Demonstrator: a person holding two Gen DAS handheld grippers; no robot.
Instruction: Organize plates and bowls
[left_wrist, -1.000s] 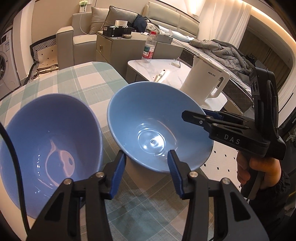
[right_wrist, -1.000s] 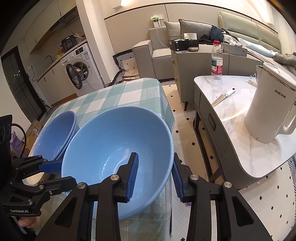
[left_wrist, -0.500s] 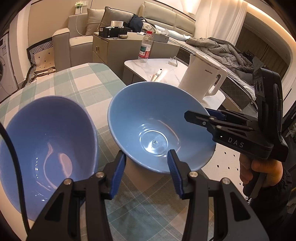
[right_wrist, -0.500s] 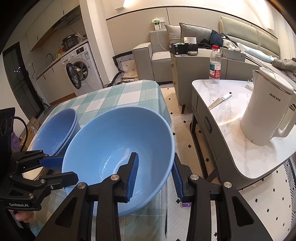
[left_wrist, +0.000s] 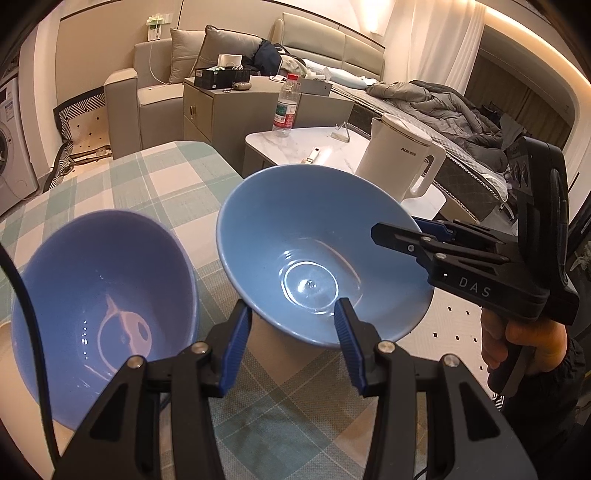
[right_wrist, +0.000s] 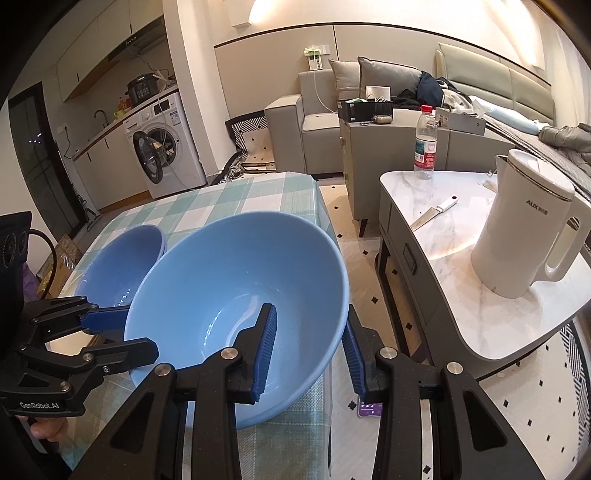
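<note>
Room: living area with a grey sofa (right_wrist: 317, 110), a washing machine (right_wrist: 166, 147) and a marble side table (right_wrist: 454, 240) carrying a white kettle (right_wrist: 524, 236), a water bottle (right_wrist: 424, 142) and a knife (right_wrist: 434, 212).
Counter: covered by a green-and-white checked cloth (left_wrist: 122, 184); carries the bowls.
Right gripper (right_wrist: 308, 350): fingers pinching the near rim of the light blue bowl (right_wrist: 236, 288), one finger inside the wall, the other outside it.
Light blue bowl: held tilted at the counter's right edge, its base clear of the cloth in the left wrist view; it sits directly ahead of the left fingers (left_wrist: 236, 343) and just beyond their tips.
Left gripper (left_wrist: 291, 339): fingers spread part way with nothing between them; tips hover over the cloth, just short of the light blue bowl's underside.
Darker blue bowl (left_wrist: 103, 310): to the left of the left fingers, close beside the light blue bowl; in the right wrist view it appears to be more than one bowl nested, count unclear.
Hand (left_wrist: 524, 343): grips the right gripper's handle at the right of the left fingers.
</note>
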